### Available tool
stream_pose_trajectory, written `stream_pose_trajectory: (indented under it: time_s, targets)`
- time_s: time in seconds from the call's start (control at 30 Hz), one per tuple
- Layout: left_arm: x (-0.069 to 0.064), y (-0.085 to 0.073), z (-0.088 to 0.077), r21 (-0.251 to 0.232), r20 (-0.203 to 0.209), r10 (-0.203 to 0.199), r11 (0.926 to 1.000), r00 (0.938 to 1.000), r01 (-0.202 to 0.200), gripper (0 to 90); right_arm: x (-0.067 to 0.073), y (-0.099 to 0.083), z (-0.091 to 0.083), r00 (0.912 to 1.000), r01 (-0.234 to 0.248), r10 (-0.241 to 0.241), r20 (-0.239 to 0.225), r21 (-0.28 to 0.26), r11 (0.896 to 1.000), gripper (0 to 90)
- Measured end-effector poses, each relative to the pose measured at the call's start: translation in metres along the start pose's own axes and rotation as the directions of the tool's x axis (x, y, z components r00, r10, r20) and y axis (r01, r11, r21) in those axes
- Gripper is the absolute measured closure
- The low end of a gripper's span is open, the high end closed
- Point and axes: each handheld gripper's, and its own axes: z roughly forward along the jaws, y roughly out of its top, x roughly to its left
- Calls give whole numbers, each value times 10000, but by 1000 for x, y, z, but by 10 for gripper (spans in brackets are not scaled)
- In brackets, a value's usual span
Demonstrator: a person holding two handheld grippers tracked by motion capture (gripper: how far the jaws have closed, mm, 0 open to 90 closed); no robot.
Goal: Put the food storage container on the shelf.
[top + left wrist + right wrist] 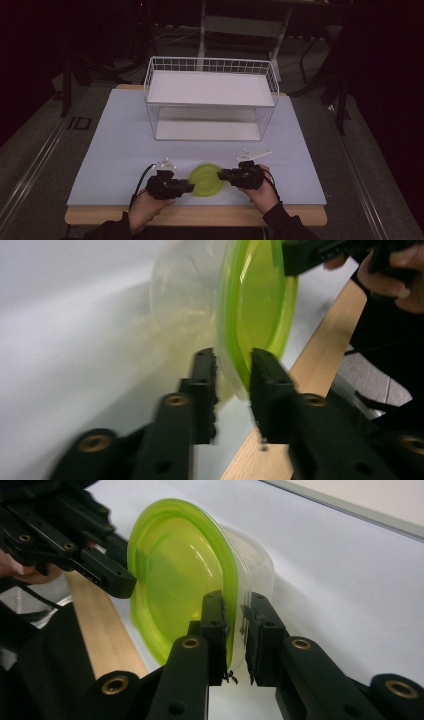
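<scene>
A round clear plastic container with a lime-green lid (206, 180) is sitting at the near edge of the pale grey table (115, 150), between both hands. The right gripper (236, 611) is pinching its rim with closed fingers. The left gripper (234, 371) is straddling the opposite rim, its fingers narrowed but not visibly pressing. A white wire shelf rack (210, 97) is standing well behind.
</scene>
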Motion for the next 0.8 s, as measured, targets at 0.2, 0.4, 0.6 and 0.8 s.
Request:
stream_pose_trajectory:
  time_s: [0.2,0.4,0.6,0.8]
  targets:
    - [2,3,-1,-175,-1,-324,9993,9995,324,802,-2,-3,0,9999,-117,117,48,-27,9999,804]
    - [2,10,-8,-716,61,-406,9966,9992,410,810,-1,3,-6,9998,-145,151,107,-513,9986,805]
    - [-2,36,-29,-1762,173,-499,9830,9986,522,825,1,22,-21,9995,-233,259,186,-1298,9913,806]
    - [-8,56,-45,-2053,-32,-119,9786,9999,110,825,5,39,-32,9993,-262,306,226,-1722,9847,806]
